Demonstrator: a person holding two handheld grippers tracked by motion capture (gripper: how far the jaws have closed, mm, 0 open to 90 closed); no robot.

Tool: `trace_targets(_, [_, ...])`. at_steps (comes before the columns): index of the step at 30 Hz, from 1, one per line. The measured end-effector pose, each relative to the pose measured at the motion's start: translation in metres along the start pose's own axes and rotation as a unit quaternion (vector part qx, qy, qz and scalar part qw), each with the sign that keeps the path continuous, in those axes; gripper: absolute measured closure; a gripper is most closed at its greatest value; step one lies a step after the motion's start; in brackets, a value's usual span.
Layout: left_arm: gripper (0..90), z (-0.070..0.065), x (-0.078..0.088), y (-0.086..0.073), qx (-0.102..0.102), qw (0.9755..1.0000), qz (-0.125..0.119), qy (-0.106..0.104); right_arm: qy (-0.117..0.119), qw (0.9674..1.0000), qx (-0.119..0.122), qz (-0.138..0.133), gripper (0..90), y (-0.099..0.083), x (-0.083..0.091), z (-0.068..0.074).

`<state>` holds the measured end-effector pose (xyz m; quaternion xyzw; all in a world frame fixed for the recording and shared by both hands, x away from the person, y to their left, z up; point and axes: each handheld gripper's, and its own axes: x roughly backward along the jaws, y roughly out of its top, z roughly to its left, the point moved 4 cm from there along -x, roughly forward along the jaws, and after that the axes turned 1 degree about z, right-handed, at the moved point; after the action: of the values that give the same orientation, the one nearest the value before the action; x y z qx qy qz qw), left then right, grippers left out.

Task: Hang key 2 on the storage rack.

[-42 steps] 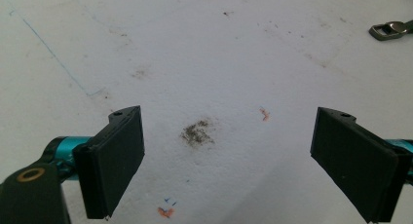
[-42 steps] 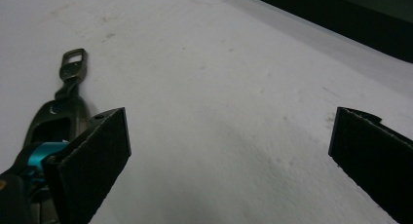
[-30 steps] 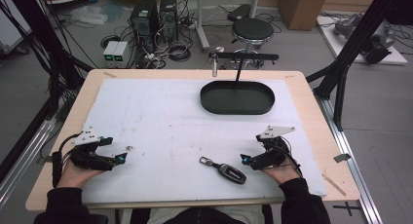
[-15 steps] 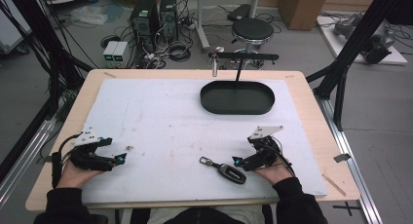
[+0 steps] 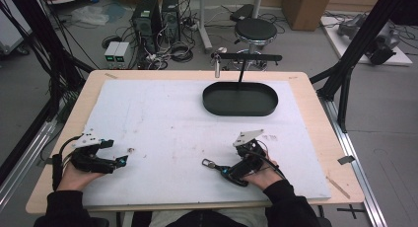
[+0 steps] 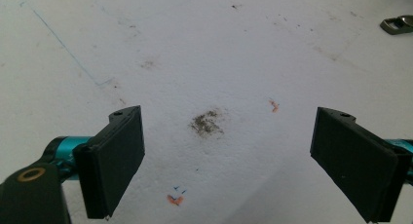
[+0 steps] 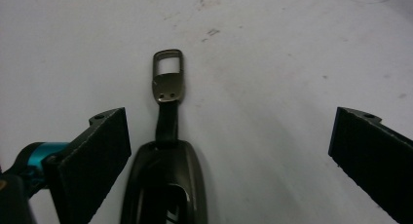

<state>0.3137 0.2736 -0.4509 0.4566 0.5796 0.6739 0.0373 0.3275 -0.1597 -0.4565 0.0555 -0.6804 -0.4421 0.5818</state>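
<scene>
A dark key fob [image 7: 165,185] with a strap and a metal clasp [image 7: 169,75] lies flat on the white mat. My right gripper [image 7: 233,124] is open and low around the fob, which sits close to its left jaw and touches neither jaw. In the high view the right gripper [image 5: 227,173] is at the front right, over the fob [image 5: 211,164]. Far to the front left, my left gripper [image 5: 121,160] rests open over bare mat. Its own view shows open jaws [image 6: 236,160] above a brown stain [image 6: 207,122], with the clasp [image 6: 397,24] far off.
A black oval tray [image 5: 241,112] stands at the back right of the mat [image 5: 162,118]. Behind it rises a black stand with a crossbar [image 5: 246,57] and a small hanging cylinder [image 5: 216,69]. The wooden table edge [image 5: 340,182] frames the mat.
My right gripper has moved left and forward along the mat until its open jaws straddle the key fob. The left gripper has stayed where it was.
</scene>
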Motion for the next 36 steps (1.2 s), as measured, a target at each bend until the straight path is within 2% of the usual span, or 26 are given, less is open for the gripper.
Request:
trace_targets(6, [12.9, 0.001, 0.001, -0.001, -0.001, 1.0000, 0.001, -0.002, -0.003, 0.9990, 0.019, 0.041, 0.9, 0.002, -0.018, 0.014])
trace_targets(11, [12.9, 0.000, 0.003, -0.001, -0.001, 1.0000, 0.000, -0.001, 0.004, 0.9982, 0.026, 0.055, 1.0, 0.004, -0.025, 0.023])
trace_targets(12, [12.9, 0.000, 0.003, -0.002, -0.001, 1.0000, -0.001, -0.001, 0.002, 0.9978, 0.026, 0.060, 4.7, 0.005, -0.026, 0.025])
trace_targets(13, [12.9, 0.000, 0.003, -0.002, -0.001, 1.0000, -0.001, 0.000, 0.001, 0.9974, 0.038, 0.061, 7.0, 0.005, -0.027, 0.026])
trace_targets(14, [12.9, -0.001, 0.003, -0.002, -0.001, 1.0000, -0.002, 0.001, -0.003, 0.9973, 0.037, 0.064, 8.2, 0.005, -0.028, 0.028])
trace_targets(16, [12.9, 0.000, 0.004, -0.002, -0.002, 1.0000, -0.001, 0.002, -0.004, 0.9969, 0.047, 0.064, 17.3, 0.005, -0.027, 0.029])
trace_targets(18, [13.0, 0.000, 0.004, -0.002, -0.003, 1.0000, 0.000, 0.002, 0.003, 0.9975, 0.041, 0.058, 27.4, 0.006, -0.024, 0.030])
trace_targets(21, [13.0, 0.000, 0.004, -0.003, 0.000, 1.0000, -0.001, 0.003, 0.011, 0.9979, 0.030, 0.056, 34.8, 0.007, -0.022, 0.030])
trace_targets(27, [13.0, 0.001, 0.004, -0.003, -0.002, 1.0000, -0.002, 0.005, 0.014, 0.9979, 0.035, 0.054, 46.0, 0.007, -0.019, 0.030])
trace_targets(32, [13.0, 0.001, 0.004, -0.003, -0.001, 1.0000, -0.002, 0.006, -0.002, 0.9974, 0.030, 0.065, 56.5, 0.007, -0.018, 0.030])
trace_targets(34, [13.0, 0.000, 0.004, -0.003, -0.001, 1.0000, -0.002, 0.006, 0.002, 0.9973, 0.027, 0.068, 61.8, 0.007, -0.018, 0.031])
trace_targets(36, [13.0, 0.000, 0.004, -0.004, -0.001, 1.0000, -0.002, 0.006, -0.001, 0.9969, 0.038, 0.069, 66.3, 0.007, -0.018, 0.032])
